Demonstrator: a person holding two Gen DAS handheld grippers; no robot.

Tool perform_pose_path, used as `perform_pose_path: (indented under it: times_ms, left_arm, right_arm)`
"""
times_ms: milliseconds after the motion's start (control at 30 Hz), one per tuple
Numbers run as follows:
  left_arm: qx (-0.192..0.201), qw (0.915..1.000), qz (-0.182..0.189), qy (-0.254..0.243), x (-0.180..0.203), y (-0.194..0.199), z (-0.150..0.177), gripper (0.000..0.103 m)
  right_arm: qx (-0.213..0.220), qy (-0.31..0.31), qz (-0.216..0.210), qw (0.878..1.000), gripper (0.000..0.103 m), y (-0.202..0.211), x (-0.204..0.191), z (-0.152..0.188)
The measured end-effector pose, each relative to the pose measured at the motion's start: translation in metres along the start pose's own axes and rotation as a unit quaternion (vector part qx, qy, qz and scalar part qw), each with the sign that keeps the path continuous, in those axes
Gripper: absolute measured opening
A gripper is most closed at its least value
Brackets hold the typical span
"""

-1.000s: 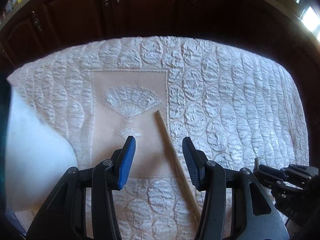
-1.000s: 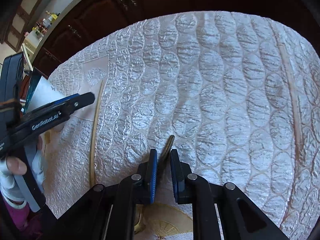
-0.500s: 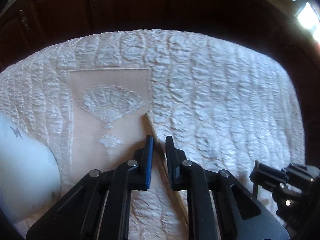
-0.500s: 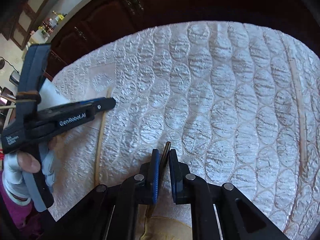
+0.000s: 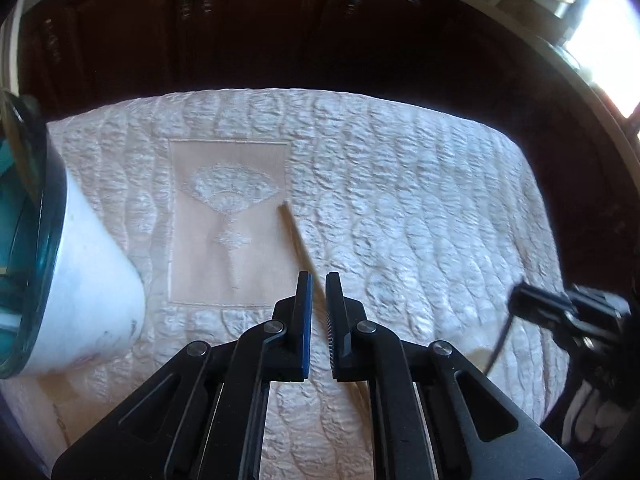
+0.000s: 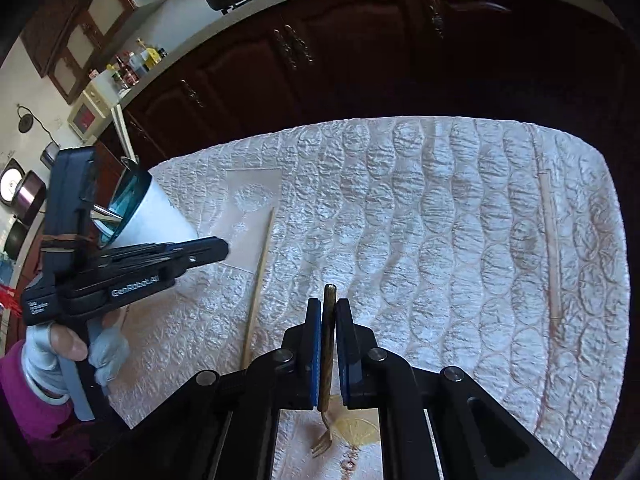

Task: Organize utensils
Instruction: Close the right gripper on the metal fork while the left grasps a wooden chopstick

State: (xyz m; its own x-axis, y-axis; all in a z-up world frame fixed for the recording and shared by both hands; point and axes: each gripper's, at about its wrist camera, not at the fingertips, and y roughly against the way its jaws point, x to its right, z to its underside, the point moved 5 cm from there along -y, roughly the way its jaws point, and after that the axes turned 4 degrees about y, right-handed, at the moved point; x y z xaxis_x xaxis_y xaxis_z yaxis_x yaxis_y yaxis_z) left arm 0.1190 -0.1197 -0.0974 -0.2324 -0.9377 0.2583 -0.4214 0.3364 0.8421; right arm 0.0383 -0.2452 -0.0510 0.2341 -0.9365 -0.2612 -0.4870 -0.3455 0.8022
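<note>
A: Left gripper (image 5: 319,280)?
B: Closed on the chopstick (image 5: 294,236), over the quilted cloth (image 5: 420,208), beside the white cup (image 5: 92,280).
A: Right gripper (image 6: 329,308)?
B: Clamped on the gold fork (image 6: 326,360), tines hanging below.

Left gripper (image 5: 319,294) angled down, blue pads nearly together, clamped on thin stick (image 5: 298,242). Right gripper (image 6: 329,320) angled down, clamped on fork (image 6: 325,392), prongs hanging below. Gloved left hand (image 6: 70,350) wrapped round handle, magenta sleeve behind.
</note>
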Motion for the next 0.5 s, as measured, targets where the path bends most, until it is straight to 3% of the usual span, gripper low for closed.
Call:
perform_pose_path:
  times_ms: [67, 100, 167, 300, 367, 400, 500]
  left_arm:
    - [0.000, 1.0000, 0.000, 0.007, -0.001, 0.000, -0.001, 0.010]
    - [-0.004, 1.0000, -0.004, 0.007, 0.002, -0.006, -0.002, 0.019]
    - [-0.022, 0.9996, -0.015, 0.004, 0.008, -0.023, -0.002, 0.028]
    - [-0.046, 0.9985, -0.032, 0.002, 0.009, -0.045, 0.005, 0.028]
    - [-0.043, 0.9983, -0.039, -0.008, 0.012, -0.051, 0.007, 0.023]
    - [-0.036, 0.9983, -0.043, -0.018, 0.013, -0.051, 0.007, 0.010]
    - [-0.044, 0.9989, -0.015, -0.011, 0.014, -0.045, 0.009, 0.005]
  right_arm:
    - [0.001, -0.004, 0.002, 1.000, 0.006, 0.003, 0.003, 0.003]
    - [0.002, -0.005, 0.001, 1.000, 0.006, 0.003, 0.004, 0.004]
    - [0.002, -0.011, 0.003, 1.000, 0.006, 0.004, 0.007, 0.006]
    - [0.005, -0.021, 0.000, 1.000, 0.006, 0.006, 0.014, 0.009]
    - [0.005, -0.021, -0.003, 1.000, 0.006, 0.005, 0.014, 0.010]
    - [0.006, -0.020, -0.004, 1.000, 0.006, 0.005, 0.013, 0.009]
    - [0.010, -0.018, -0.005, 1.000, 0.006, 0.006, 0.012, 0.008]
